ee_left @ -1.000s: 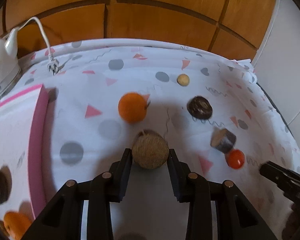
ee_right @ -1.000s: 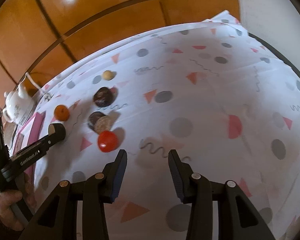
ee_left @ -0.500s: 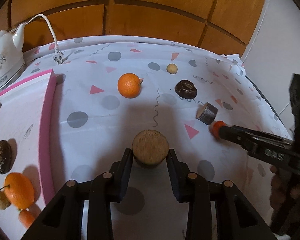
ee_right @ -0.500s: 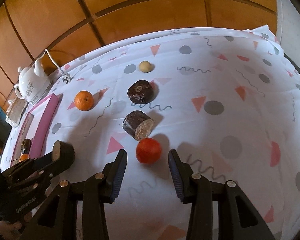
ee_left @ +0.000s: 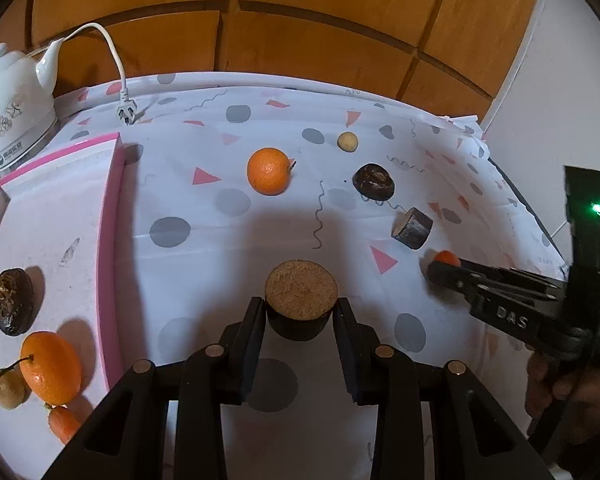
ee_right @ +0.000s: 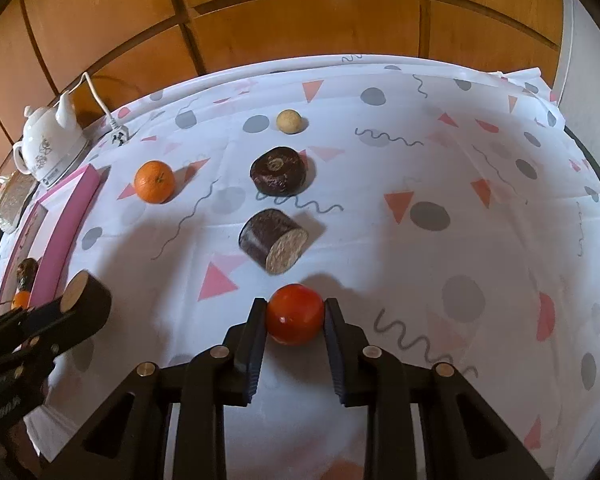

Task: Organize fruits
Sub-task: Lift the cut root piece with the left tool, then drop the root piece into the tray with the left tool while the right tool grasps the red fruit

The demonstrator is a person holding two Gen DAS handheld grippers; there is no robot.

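My left gripper (ee_left: 300, 308) is shut on a dark fruit half (ee_left: 301, 290), tan cut face up, held above the patterned cloth. The right wrist view shows that gripper (ee_right: 80, 304) at the left edge. My right gripper (ee_right: 295, 312) has its jaws closing on a small red fruit (ee_right: 294, 314), and both pads touch its sides. On the cloth beyond lie another cut dark half (ee_right: 274, 242), a whole dark fruit (ee_right: 278, 176), an orange (ee_right: 154, 181) and a small tan ball (ee_right: 289, 121).
A pink-rimmed tray (ee_left: 112, 216) at the left holds a dark fruit (ee_left: 12, 307), an orange (ee_left: 50, 368) and two small fruits. A white kettle (ee_left: 14, 108) and its plug (ee_left: 125, 114) sit at the back left. Wooden panels rise behind the table.
The right gripper came forward to the red fruit and its jaws narrowed onto it. The left gripper drew back with the fruit half, bringing more of the tray into view.
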